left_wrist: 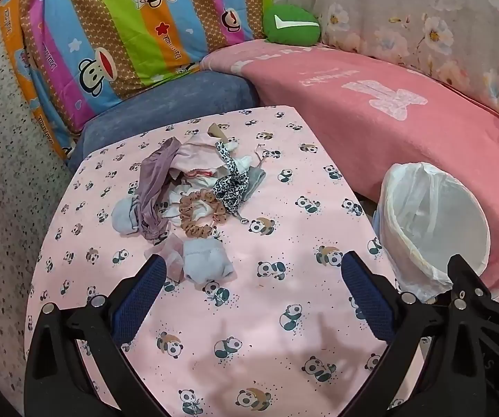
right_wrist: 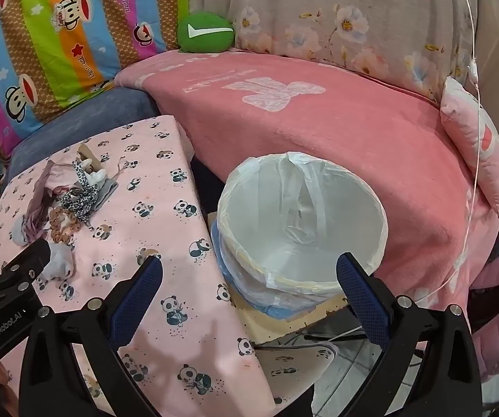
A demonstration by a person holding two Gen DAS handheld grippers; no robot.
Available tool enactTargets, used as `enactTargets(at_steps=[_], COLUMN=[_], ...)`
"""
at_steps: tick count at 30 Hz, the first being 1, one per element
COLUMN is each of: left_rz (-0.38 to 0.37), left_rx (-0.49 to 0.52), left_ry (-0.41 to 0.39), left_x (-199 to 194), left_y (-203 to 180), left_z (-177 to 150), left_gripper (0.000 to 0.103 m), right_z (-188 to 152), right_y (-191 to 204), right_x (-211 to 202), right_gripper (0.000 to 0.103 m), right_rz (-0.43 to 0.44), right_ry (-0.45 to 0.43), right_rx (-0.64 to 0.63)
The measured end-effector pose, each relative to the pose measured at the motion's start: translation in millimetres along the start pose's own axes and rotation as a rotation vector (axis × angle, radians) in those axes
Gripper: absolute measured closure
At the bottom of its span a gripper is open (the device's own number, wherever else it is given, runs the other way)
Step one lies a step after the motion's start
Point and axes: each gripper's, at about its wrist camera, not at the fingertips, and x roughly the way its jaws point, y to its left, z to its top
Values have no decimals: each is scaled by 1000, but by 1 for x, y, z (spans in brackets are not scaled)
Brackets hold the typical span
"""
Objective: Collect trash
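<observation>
Wide-spread right tongs [right_wrist: 249, 271] over lined bin [right_wrist: 301, 215], seemingly empty.

Heap of small fabric scraps, socks and hair scrunchies [left_wrist: 193, 194] lies on pink panda-print tablecloth [left_wrist: 249, 340], toward its far left part. White plastic-lined waste bin [right_wrist: 301, 222] stands right of table, just beside its edge, on flat board below tabletop level. Pink fleece blanket [right_wrist: 336, 132] lies behind bin and table. Green round cushion [left_wrist: 291, 22] sits behind blanket. Striped monkey-print quilt [left_wrist: 110, 34] stands at far left, behind blue-grey seat cushion [left_wrist: 166, 111].
</observation>
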Motion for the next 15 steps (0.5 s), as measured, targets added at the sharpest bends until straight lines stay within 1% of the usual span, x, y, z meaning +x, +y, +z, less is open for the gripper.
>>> enactTargets(at_steps=[10,11,15], left_rz=[-4,-4,-4], left_rx=[-2,-2,-2], left_ry=[-1,-1,-4], left_x=[0,0,0], left_y=[0,0,0], left_z=[0,0,0], left_gripper=[7,7,7], right_z=[-1,2,3], right_y=[2,-5,-4], right_x=[0,0,2], right_gripper=[5,5,5], right_rz=[3,-2,-2], right_ry=[2,-1,-1], right_rx=[-2,2,0])
